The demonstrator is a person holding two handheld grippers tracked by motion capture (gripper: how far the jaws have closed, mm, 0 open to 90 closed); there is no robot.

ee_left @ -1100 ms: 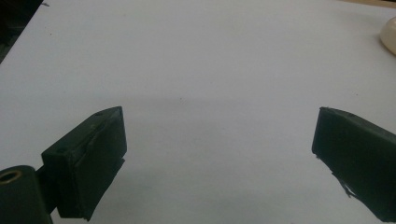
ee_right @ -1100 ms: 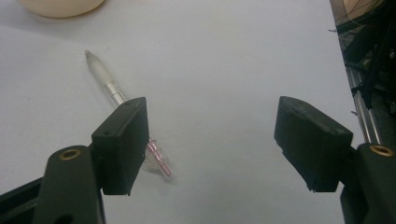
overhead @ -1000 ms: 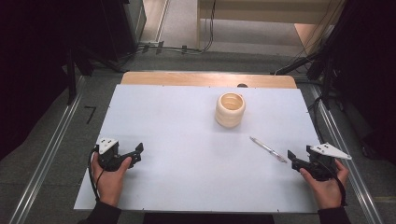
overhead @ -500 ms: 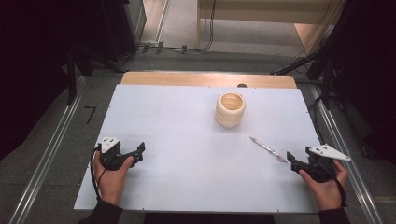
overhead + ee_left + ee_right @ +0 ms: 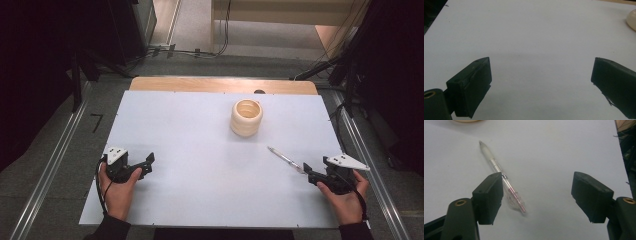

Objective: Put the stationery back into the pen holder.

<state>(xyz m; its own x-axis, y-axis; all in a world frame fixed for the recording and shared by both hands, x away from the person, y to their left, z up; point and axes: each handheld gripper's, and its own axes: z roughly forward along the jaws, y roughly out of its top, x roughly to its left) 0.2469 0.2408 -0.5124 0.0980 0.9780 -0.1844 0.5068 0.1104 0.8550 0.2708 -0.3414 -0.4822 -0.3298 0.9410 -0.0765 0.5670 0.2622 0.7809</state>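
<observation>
The right gripper (image 5: 536,197), jaws spread wide, sits low over the near right of the white table (image 5: 190,130), with the pen (image 5: 502,178) lying flat just ahead, its near end beside the left jaw and not yet between the two. The left gripper (image 5: 141,165), also open, rests idle at the near left, holding nothing. This looks like the approach to picking up the pen: the next move calls for shifting the right gripper left so the barrel sits between the jaws, then closing; the cream ribbed cup (image 5: 246,117) stands farther off.
</observation>
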